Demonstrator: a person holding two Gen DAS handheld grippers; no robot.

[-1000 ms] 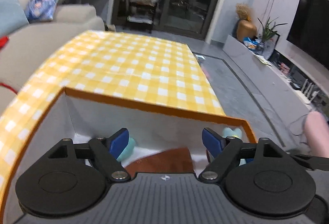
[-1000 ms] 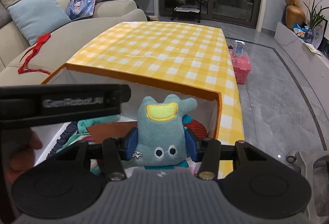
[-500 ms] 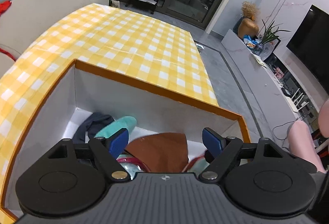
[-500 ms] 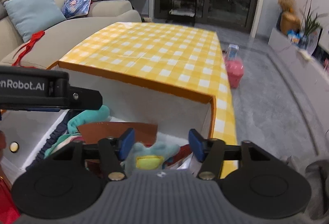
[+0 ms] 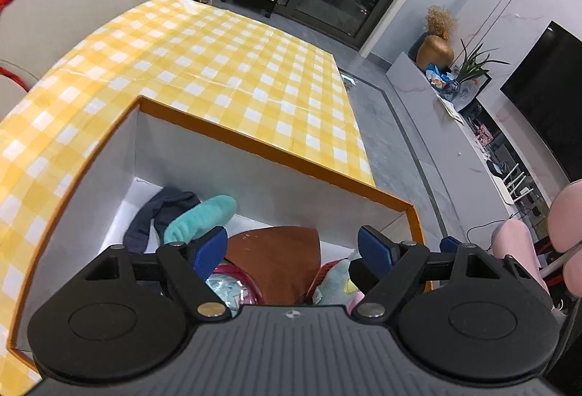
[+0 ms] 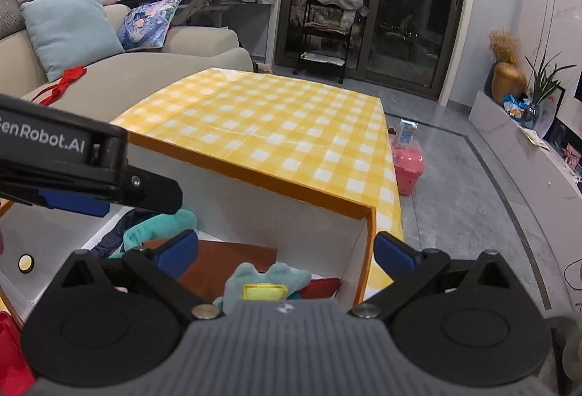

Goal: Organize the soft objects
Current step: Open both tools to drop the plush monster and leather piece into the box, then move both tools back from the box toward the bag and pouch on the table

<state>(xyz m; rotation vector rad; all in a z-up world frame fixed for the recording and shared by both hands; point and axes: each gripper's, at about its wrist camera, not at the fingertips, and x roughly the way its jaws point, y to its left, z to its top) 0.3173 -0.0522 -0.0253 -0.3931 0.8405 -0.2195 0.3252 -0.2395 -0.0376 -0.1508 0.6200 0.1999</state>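
Note:
A white box with an orange rim (image 5: 254,145) (image 6: 254,174) stands on the yellow checked table. Inside lie a teal plush toy with a yellow patch (image 6: 267,287) (image 5: 334,278), a teal sock (image 5: 202,216) (image 6: 160,227), a dark blue sock (image 5: 160,207) and a brown flat piece (image 5: 276,258) (image 6: 229,258). My right gripper (image 6: 285,248) is open and empty above the plush toy. My left gripper (image 5: 293,248) is open and empty over the box; its body shows at the left of the right wrist view (image 6: 72,163).
The yellow checked table (image 5: 225,68) (image 6: 276,119) stretches beyond the box. A beige sofa (image 6: 127,68) with cushions is at the left. A pink container (image 6: 407,163) stands on the floor right of the table. A TV bench (image 5: 454,112) runs along the right wall.
My right gripper let go of the teal plush toy, which now lies in the box, and opened wide and lifted. My left gripper rose and tilted down over the box.

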